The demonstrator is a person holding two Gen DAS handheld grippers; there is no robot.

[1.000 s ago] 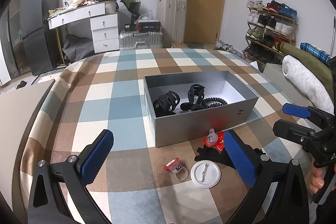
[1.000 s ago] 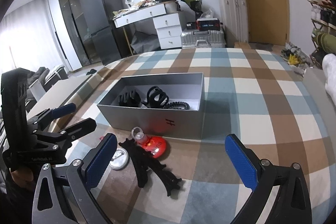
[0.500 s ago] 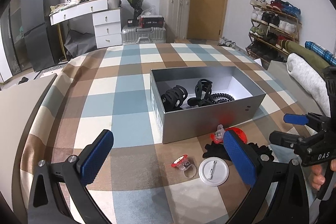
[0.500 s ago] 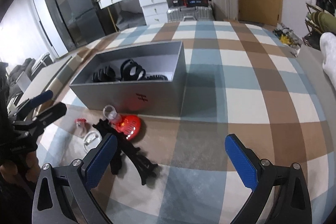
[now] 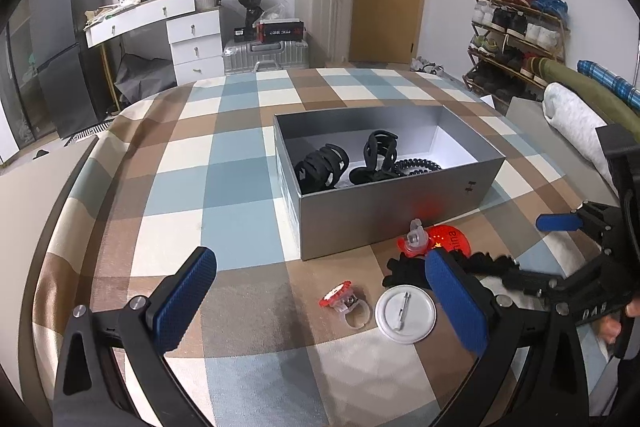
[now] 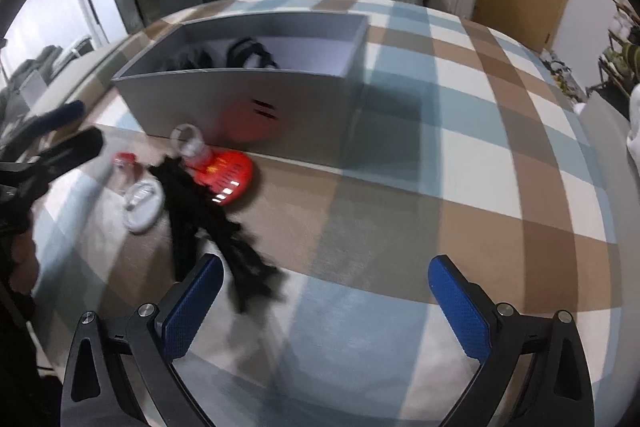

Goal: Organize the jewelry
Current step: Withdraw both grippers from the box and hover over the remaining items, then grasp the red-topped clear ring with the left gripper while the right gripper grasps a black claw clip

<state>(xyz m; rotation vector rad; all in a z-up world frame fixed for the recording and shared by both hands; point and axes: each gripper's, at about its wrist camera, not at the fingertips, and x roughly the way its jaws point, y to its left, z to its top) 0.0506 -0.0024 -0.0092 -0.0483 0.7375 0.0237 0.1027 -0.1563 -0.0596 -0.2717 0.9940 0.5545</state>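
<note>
A grey open box (image 5: 384,223) (image 6: 280,107) sits on the checked cloth and holds black hair claws (image 5: 322,167) and a coiled hair tie (image 5: 418,165). In front of it lie a red round badge (image 5: 450,239) (image 6: 226,173), a clear ring with a red top (image 5: 344,301) (image 6: 124,163), a white pin badge (image 5: 405,313) (image 6: 142,205) and a black scrunchie-like piece (image 5: 404,269) (image 6: 208,223). My left gripper (image 5: 320,303) is open, above the ring and white badge. My right gripper (image 6: 326,311) is open, low over the cloth just right of the black piece; it also shows in the left wrist view (image 5: 576,251).
The cloth-covered table (image 5: 180,195) has a rounded left edge. Behind it stand a white dresser (image 5: 192,39), suitcases (image 5: 324,15), a fridge (image 5: 60,47) and a shoe rack (image 5: 516,27). Folded bedding (image 5: 572,123) lies at the right.
My right gripper has dropped and moved forward toward the black piece and the box. My left gripper has shifted slightly, the items now nearer between its fingers.
</note>
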